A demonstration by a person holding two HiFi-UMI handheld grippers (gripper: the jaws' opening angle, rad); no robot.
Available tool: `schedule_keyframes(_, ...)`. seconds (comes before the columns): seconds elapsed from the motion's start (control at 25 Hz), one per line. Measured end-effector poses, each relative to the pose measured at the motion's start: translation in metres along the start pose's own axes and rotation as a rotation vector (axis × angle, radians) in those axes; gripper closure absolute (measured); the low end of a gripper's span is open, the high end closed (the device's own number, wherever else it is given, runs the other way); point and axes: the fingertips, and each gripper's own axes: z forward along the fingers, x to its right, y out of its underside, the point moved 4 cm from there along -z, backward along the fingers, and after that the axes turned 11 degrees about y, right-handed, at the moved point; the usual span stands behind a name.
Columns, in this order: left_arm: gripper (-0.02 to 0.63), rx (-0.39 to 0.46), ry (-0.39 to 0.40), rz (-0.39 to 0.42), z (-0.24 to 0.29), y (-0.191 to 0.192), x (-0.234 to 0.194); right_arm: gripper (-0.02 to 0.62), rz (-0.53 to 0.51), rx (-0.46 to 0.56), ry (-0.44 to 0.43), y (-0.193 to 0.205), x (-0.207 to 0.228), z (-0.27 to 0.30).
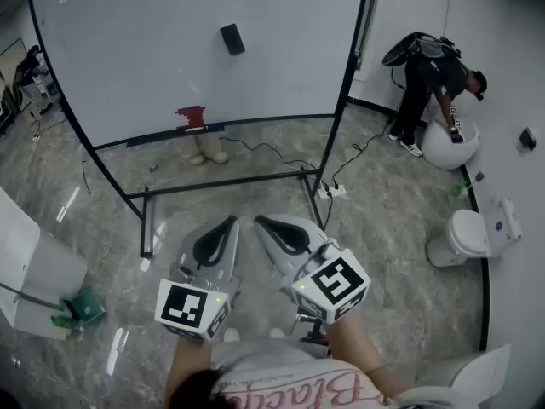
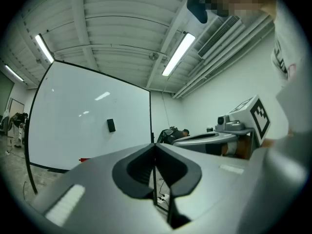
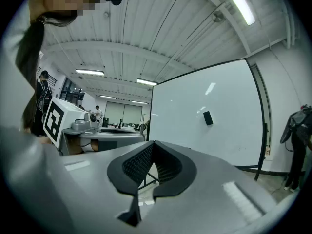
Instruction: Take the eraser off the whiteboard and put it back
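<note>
A black eraser (image 1: 232, 38) sticks to the big whiteboard (image 1: 128, 49), upper middle; it also shows in the left gripper view as the eraser (image 2: 111, 126) and in the right gripper view as the eraser (image 3: 208, 118). Both grippers are held side by side well short of the board, over the floor. My left gripper (image 1: 231, 222) is shut with nothing in it, its tips meeting (image 2: 155, 145). My right gripper (image 1: 259, 222) is also shut and empty (image 3: 153, 144). Neither touches the eraser.
A red object (image 1: 191, 117) rests on the board's tray. The board's black stand (image 1: 221, 181) crosses the floor ahead, with a cable and power strip (image 1: 334, 192). A person (image 1: 434, 83) bends over at the right near white round seats (image 1: 464, 237). A green item (image 1: 81, 307) lies left.
</note>
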Motion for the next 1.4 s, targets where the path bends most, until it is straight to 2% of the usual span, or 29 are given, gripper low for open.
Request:
schedule_keyframes(0.2,0.606,0.012,0.013,-0.009,0.005,-0.002,0.004,0.595,0.009,-0.004,0.004,0.008,0.004,-0.006)
schedule_keyframes(0.8,0.606,0.018,-0.018,-0.005,0.023,-0.002,0.014,0.595,0.016,0.017,-0.026,0.012,0.022,-0.015)
schedule_keyframes(1.12,0.606,0.012,-0.072,-0.024,0.028,0.004,0.020,0.594,0.027,0.005,-0.053,0.014,0.033,-0.022)
schedule_keyframes(1.4,0.606,0.008,-0.106,-0.024,0.035,0.006,0.005,0.594,0.041,0.028,-0.084,0.019,0.043,-0.010)
